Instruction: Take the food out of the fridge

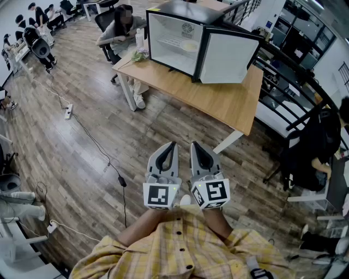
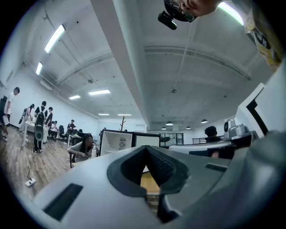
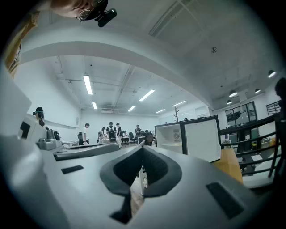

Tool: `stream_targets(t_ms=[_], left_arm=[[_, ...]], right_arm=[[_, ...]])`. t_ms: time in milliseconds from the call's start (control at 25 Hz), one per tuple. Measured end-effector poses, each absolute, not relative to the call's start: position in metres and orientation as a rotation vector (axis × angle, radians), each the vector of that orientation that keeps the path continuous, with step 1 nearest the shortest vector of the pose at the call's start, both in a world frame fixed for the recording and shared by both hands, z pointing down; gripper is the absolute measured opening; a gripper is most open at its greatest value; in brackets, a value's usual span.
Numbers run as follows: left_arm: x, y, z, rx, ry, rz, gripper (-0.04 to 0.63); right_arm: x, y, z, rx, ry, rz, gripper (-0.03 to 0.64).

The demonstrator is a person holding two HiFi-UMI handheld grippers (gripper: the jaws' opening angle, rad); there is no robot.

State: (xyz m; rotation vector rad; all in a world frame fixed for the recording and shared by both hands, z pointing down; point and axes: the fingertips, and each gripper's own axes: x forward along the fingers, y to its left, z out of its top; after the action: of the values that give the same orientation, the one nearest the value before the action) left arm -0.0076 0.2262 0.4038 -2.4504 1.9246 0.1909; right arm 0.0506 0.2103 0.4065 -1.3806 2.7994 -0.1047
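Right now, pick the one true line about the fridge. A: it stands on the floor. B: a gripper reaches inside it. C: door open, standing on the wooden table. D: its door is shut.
C: the fridge sits on the wooden table with its door swung open; the left gripper and right gripper are both far short of it.

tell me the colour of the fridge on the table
Black casing, white inside; the fridge shows best in the head view.
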Motion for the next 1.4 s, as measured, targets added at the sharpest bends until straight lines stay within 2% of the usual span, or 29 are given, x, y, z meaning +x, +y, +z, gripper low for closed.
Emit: stream_targets(t_ms=[1080,1400], left_arm=[[0.056,0.202,0.413,-2.334,2.029,0.088,0.006],[0.050,0.184,0.429,-2.325,2.074,0.062,0.006]], right_arm=[[0.118,0.182,0.422,-1.225,2.812,-0.145,0.007],[0.110,0.168,0.441,-1.167,2.840,-0.236,0.007]])
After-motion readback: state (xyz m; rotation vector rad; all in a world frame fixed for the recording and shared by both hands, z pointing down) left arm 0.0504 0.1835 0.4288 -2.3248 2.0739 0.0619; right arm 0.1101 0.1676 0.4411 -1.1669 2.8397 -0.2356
